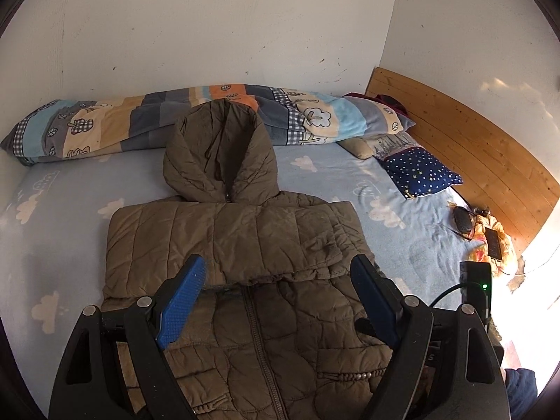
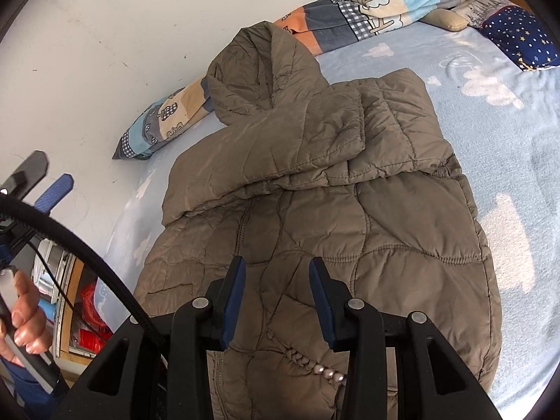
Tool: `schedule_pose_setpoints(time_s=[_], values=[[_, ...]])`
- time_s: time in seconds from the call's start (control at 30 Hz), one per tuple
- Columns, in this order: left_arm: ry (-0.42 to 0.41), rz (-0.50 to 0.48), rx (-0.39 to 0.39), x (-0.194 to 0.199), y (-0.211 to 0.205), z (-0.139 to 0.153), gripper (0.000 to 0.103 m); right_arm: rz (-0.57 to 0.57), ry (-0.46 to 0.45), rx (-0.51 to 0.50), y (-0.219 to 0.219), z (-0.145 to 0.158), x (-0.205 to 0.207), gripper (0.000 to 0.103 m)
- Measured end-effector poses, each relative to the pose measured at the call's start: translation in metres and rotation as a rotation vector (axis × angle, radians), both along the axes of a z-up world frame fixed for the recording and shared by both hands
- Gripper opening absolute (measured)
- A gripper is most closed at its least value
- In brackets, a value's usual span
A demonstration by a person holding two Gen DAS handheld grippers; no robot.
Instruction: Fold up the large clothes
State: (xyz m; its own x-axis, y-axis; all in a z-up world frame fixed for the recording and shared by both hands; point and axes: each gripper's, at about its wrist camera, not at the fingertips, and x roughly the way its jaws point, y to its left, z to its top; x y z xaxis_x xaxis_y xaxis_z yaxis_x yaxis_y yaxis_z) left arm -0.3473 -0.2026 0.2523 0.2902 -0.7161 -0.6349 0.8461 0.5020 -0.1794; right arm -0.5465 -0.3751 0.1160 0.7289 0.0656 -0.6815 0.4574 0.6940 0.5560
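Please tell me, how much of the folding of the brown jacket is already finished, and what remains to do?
Done: both sleeves lie folded across the chest of the brown jacket, which is spread on the bed. In hand: nothing; the left hand-held gripper and the right hand-held gripper hover open above it. Left: the hood is unfolded, and the body is at full length.

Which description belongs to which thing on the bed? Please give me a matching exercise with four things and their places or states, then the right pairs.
Things:
1. jacket sleeves
2. hood
3. rolled patchwork blanket
4. starry blue pillow

Descriptions:
A. lies along the wall
B. near the wooden headboard
C. folded across the chest
D. spread flat, pointing toward the wall

Pairs: 1-C, 2-D, 3-A, 4-B
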Motion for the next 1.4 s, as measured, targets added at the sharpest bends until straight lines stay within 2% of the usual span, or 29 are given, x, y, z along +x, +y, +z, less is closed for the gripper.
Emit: schedule_pose_setpoints(time_s=[0.23, 0.37, 0.57, 0.7, 0.77, 0.9, 1.07, 1.23, 1.4], values=[[-0.045, 0.038, 0.074, 0.058, -0.012, 0.0, 0.084, -0.002, -0.038, -0.162, -0.016, 0.034, 0.011, 0.041], [-0.031, 0.075, 0.097, 0.11, -0.028, 0.006, 0.084, 0.012, -0.082, -0.175, -0.042, 0.053, 0.028, 0.049], [0.024, 0.137, 0.099, 0.19, -0.06, 0.014, 0.084, 0.038, -0.09, -0.216, -0.1, 0.083, 0.082, 0.05], [0.054, 0.174, 0.117, 0.241, -0.087, 0.008, 0.084, 0.046, -0.062, -0.295, -0.138, 0.101, 0.123, 0.056], [0.056, 0.2, 0.121, 0.269, -0.102, 0.003, 0.084, 0.057, -0.054, -0.299, -0.159, 0.105, 0.145, 0.057], [0.091, 0.228, 0.122, 0.316, -0.129, -0.011, 0.084, 0.058, -0.016, -0.337, -0.2, 0.102, 0.191, 0.057], [0.084, 0.227, 0.169, 0.354, -0.176, -0.039, 0.084, 0.064, 0.027, -0.324, -0.237, 0.085, 0.248, 0.057], [0.106, 0.226, 0.152, 0.377, -0.205, -0.06, 0.084, 0.054, 0.056, -0.346, -0.263, 0.069, 0.296, 0.057], [0.087, 0.213, 0.162, 0.391, -0.229, -0.075, 0.084, 0.047, 0.064, -0.333, -0.278, 0.052, 0.336, 0.057]])
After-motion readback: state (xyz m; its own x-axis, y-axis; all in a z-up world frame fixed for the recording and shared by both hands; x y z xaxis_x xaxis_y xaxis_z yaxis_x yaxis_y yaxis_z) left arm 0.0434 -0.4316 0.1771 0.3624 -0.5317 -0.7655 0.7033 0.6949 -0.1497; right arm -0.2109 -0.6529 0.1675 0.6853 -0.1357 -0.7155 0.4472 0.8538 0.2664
